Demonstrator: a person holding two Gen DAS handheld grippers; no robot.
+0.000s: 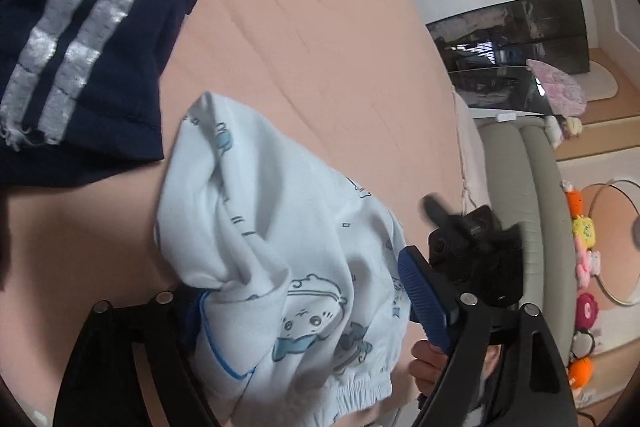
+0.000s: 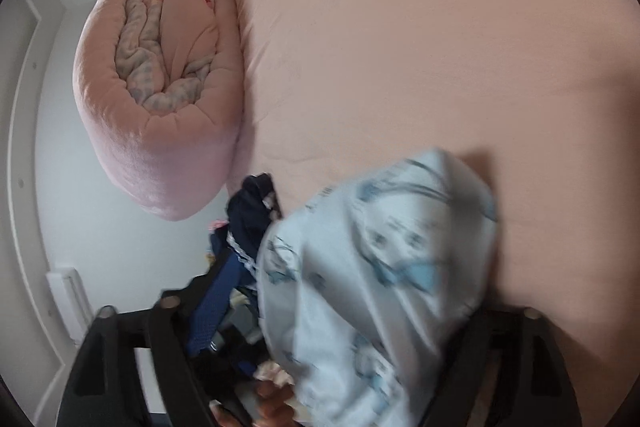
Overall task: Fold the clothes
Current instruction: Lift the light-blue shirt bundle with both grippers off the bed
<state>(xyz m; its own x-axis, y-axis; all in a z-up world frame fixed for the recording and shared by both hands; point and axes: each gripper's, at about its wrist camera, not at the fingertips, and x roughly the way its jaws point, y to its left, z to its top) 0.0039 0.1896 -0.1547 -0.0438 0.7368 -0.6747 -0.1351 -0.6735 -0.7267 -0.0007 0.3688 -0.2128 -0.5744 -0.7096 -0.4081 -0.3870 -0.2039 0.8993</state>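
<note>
- The pale blue cotton garment with cartoon prints and an elastic hem (image 1: 280,267) looks light, soft and floppy; I would take hold at the gathered hem or a corner.
- It lies bunched and creased on the near part of the pink bedsheet (image 1: 320,47).
- The left gripper (image 1: 304,311) stands spread wide, the cloth loose between its fingers.
- The right gripper (image 2: 340,339) is also spread around the cloth, not pinching.
- A navy garment with white stripes (image 1: 88,47) lies far left.

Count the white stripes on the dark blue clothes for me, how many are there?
2. Both white stripes run side by side down the navy garment at the left wrist view's upper left: one left, one right. Folds may hide more.
</note>
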